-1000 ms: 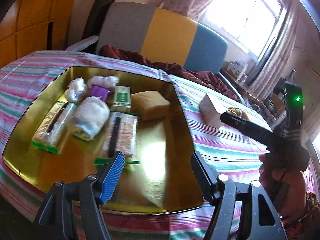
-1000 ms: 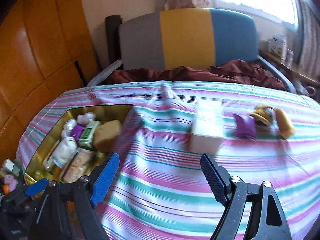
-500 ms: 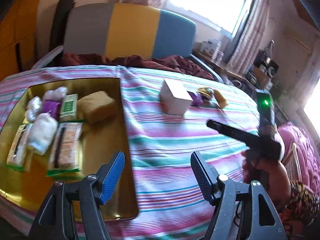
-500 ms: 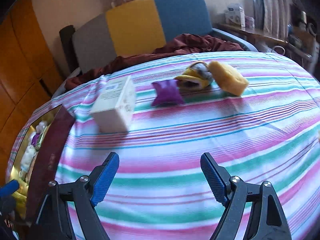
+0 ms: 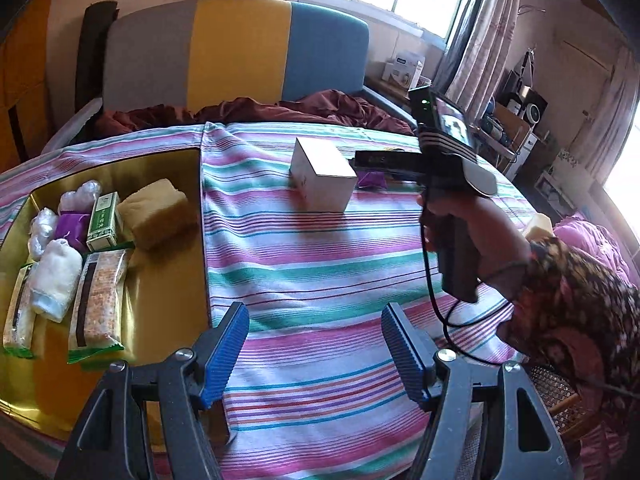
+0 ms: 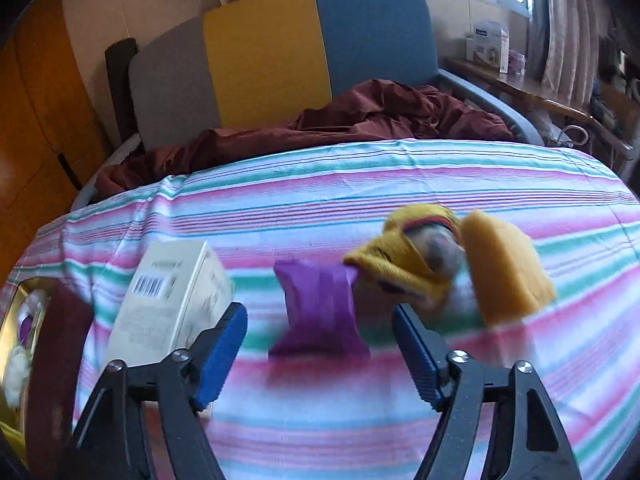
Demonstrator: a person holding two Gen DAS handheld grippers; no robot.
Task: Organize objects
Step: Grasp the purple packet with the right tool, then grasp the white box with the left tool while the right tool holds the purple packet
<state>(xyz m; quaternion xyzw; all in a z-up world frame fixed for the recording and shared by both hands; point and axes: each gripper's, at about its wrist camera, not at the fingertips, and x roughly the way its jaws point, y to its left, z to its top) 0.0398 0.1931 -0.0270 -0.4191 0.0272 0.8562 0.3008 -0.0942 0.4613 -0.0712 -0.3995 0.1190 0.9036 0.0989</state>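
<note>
On the striped tablecloth lie a white box [image 6: 172, 300], a purple pouch [image 6: 320, 312], a yellow bundle of cloth [image 6: 416, 256] and a yellow sponge [image 6: 504, 268]. My right gripper [image 6: 320, 348] hovers just before the purple pouch. Its jaws are closing, the pouch lies ahead between the fingertips, and the pads do not press on it. My left gripper [image 5: 314, 352] stands open over bare cloth beside the gold tray [image 5: 160, 280]. The tray holds a sponge [image 5: 158, 212], a green box [image 5: 103, 220], a white roll [image 5: 54, 280] and snack packs [image 5: 98, 300].
A grey, yellow and blue chair back [image 5: 240, 48] with a maroon cloth [image 5: 240, 110] stands behind the table. The person's hand [image 5: 472, 224] and patterned sleeve cross the right of the left wrist view. Shelves with clutter [image 5: 520, 120] stand at the far right.
The left gripper has swung right, from over the tray to the cloth beside it. The right gripper has moved forward and down to the purple pouch, and its jaws have narrowed.
</note>
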